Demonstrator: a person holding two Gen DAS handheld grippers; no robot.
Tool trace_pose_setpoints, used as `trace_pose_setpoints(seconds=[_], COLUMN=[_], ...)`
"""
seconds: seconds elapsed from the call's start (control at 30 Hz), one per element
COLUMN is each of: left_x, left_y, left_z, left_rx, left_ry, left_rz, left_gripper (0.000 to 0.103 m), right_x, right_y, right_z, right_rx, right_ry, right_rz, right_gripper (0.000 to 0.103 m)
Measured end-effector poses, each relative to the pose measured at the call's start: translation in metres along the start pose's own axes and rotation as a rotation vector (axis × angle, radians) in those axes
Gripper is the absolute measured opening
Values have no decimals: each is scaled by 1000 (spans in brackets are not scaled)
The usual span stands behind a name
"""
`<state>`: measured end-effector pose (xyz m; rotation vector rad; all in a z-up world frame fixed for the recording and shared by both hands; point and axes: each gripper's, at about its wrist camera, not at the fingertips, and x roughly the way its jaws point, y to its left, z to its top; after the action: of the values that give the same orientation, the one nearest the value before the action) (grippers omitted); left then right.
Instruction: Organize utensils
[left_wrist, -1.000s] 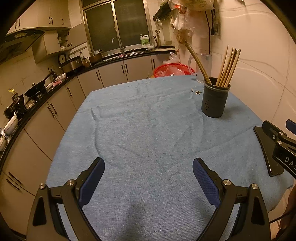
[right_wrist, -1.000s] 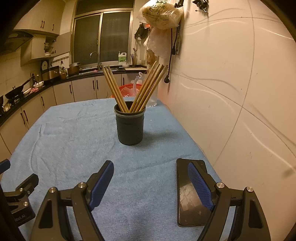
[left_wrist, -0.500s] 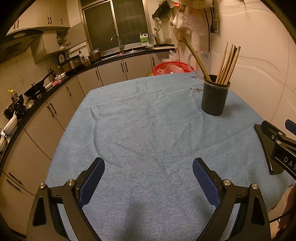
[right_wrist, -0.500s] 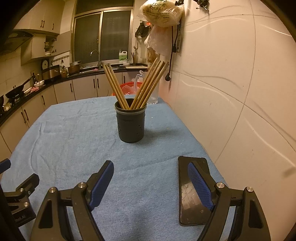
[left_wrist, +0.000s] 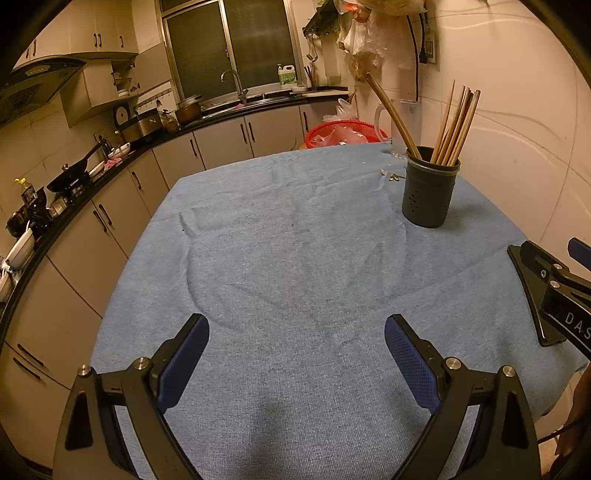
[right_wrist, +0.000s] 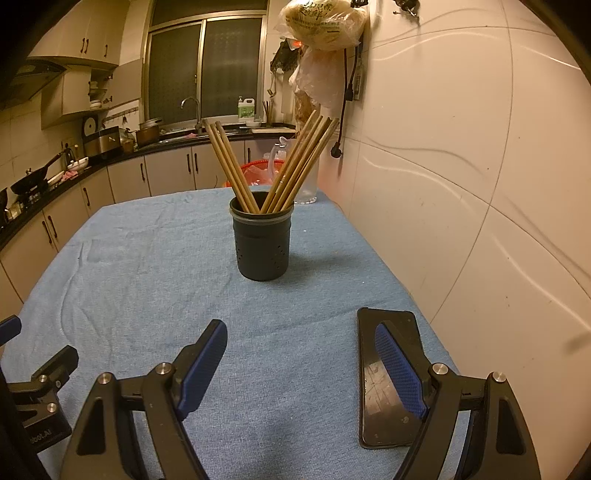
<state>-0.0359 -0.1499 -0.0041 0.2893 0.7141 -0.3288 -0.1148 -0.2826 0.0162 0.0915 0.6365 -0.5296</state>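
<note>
A dark round utensil holder (right_wrist: 262, 242) stands upright on the blue tablecloth (right_wrist: 147, 266), with several wooden chopsticks (right_wrist: 299, 166) leaning out of it. It also shows in the left wrist view (left_wrist: 428, 192) at the far right. My right gripper (right_wrist: 301, 354) is open and empty, low over the cloth, well short of the holder. My left gripper (left_wrist: 297, 347) is open and empty over the near middle of the cloth. The right gripper's body shows at the right edge of the left wrist view (left_wrist: 546, 288).
A black phone (right_wrist: 391, 376) lies flat on the cloth under my right gripper's right finger. A clear jug (left_wrist: 402, 125) and a red basket (left_wrist: 343, 133) stand past the table's far end. A white wall (right_wrist: 461, 166) runs along the right; kitchen counters (left_wrist: 74, 199) run along the left.
Both grippers have drawn back slightly from the holder, which looks a little farther away. Both stay open and empty.
</note>
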Motion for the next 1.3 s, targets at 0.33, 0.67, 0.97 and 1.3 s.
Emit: trace_pose_setpoints(seconds=[0.33,0.67,0.97,1.3], left_x=[0,-1,-2,-4], left_y=[-1,-1,-1,-1], left_z=[0,-1,-2,-3], left_rx=[2,5,5,1], left_ry=[1,0,-1,-4], left_rz=[-2,-9,-18,-22], left_gripper=[96,96,96,96], right_x=[0,-2,-2,-4], right_y=[0,-1,0,0], right_z=[-3,-3,-4,-6], right_rx=[3,5,4,4], right_ry=[8,7,9,9], right_rz=[-2,-4,-8,-10], right_gripper=[85,85,85,85])
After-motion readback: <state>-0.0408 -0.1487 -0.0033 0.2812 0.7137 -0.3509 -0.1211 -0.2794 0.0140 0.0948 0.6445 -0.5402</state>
